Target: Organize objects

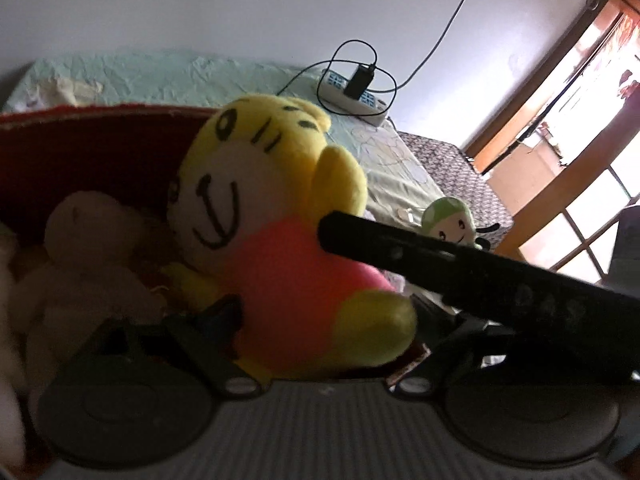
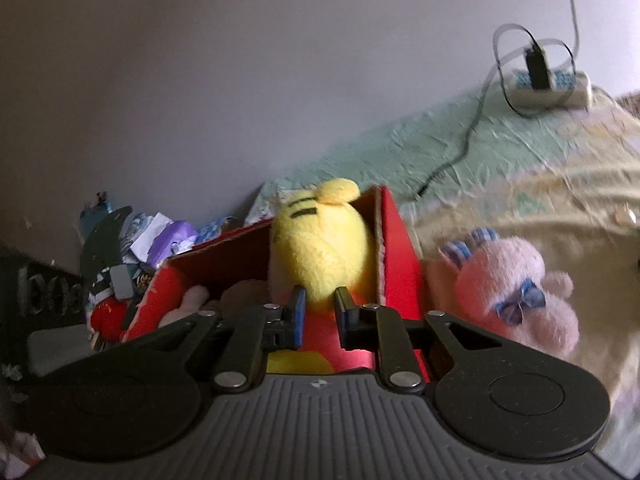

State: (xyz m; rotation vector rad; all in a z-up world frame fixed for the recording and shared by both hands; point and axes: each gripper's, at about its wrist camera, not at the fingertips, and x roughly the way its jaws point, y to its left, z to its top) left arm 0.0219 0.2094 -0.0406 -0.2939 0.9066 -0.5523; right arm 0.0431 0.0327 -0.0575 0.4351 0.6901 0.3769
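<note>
Centrally in both wrist views sits a yellow plush toy (image 2: 320,248) with a pink body, lodged in the open red cardboard box (image 2: 396,264). From the right wrist view, the right gripper (image 2: 320,312) is closed on the toy just below its head, the two blue-padded fingers (image 2: 298,308) pressing into the plush from either side. From the left wrist view, the toy's smiling face is turned toward the camera; the left gripper (image 1: 288,276) stands open around the toy, one black finger (image 1: 400,248) crossing from the right edge to the pink body, the other low at left and largely hidden. A beige plush (image 1: 80,248) lies inside the box at the left of that frame. On the bed (image 2: 520,208), a pink plush lamb (image 2: 516,292) with blue bows lies just right of the box, a small green plush (image 1: 448,224) lies further off, and a white power strip (image 1: 356,96) with a black charger occupies the upper right of both frames.
</note>
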